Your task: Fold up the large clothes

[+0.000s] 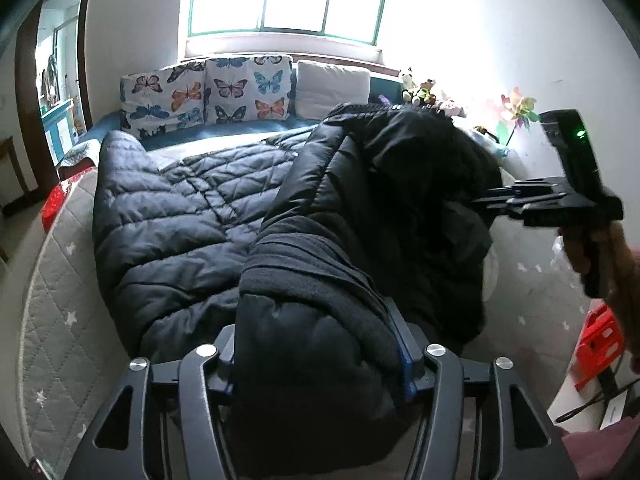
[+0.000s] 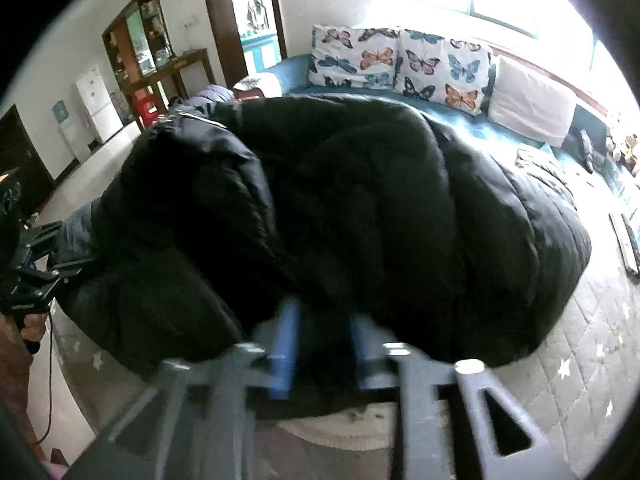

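Observation:
A large black quilted puffer jacket [image 1: 180, 216] lies on a grey star-quilted mattress [image 1: 52, 300]. My left gripper [image 1: 320, 356] is shut on a thick fold of the jacket's edge, lifted over the rest. In the left wrist view my right gripper [image 1: 480, 202] comes in from the right and is shut on another part of the raised fold. In the right wrist view the jacket [image 2: 360, 200] bulges in front, and my right gripper [image 2: 320, 344], blurred, pinches its dark fabric between blue pads [image 2: 286, 344]. My left gripper [image 2: 60, 268] shows at the left edge, holding the jacket.
Butterfly cushions [image 1: 208, 92] and a white cushion [image 1: 332, 88] line the back under a bright window. Stuffed toys [image 1: 420, 88] and a pinwheel [image 1: 516, 112] stand at the right. A red object [image 1: 600, 340] lies at the right edge. A cabinet [image 2: 136, 40] and doorway stand left.

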Motion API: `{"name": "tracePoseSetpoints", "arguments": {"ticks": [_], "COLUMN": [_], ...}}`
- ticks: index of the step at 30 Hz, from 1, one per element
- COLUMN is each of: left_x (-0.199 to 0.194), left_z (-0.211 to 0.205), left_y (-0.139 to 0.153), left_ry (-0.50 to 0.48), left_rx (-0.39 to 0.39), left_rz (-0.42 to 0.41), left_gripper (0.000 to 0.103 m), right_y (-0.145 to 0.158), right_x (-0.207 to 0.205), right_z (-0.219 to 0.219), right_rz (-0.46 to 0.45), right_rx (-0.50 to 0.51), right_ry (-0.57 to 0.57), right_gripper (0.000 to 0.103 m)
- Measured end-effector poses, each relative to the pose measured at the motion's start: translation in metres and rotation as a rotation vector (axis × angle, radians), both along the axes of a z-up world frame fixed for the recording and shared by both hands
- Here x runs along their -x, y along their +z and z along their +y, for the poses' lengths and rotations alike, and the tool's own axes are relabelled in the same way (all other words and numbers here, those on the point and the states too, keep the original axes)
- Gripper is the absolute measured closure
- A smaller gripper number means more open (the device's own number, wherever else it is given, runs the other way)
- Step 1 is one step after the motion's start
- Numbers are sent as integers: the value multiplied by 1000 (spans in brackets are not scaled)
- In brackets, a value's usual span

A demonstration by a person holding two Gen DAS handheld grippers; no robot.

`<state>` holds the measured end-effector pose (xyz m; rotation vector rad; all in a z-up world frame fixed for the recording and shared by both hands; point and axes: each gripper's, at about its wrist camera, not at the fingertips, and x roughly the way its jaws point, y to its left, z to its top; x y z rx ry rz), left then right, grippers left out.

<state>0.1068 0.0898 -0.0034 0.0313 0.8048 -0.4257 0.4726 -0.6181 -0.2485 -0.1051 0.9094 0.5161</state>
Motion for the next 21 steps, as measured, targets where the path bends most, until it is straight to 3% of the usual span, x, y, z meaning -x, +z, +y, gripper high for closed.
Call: {"name": "tracePoseSetpoints", "arguments": {"ticks": [1, 6, 11, 12, 14, 19, 21], "left_x": [4, 26, 39, 41, 44, 46, 45], "left_z": [-2, -8, -16, -18, -22, -26, -30], "left_y": [4, 20, 32, 36, 43, 61, 68], "left_ry": [6, 54, 96, 97, 93, 82, 73], "left_rx": [-4, -43, -63, -70, -88, -72, -61], "left_rz": [-5, -32, -63, -71, -92, -120, -127], "left_gripper": [35, 32, 32, 32, 32, 32, 32], "right_y": [1, 5, -5, -6, -10, -12, -6], "right_x": [1, 15, -6, -8, -18, -11, -1], "right_z": [2, 18, 29, 29, 34, 39, 31], "right_rz": [-16, -157, -173, -169, -170, -185, -182], "right_rx": [3, 83, 91, 83, 85, 113, 85], "right_ry": [5, 48, 88, 87, 80, 98, 104], "right_gripper": [40, 40, 42, 44, 60, 88, 91]}}
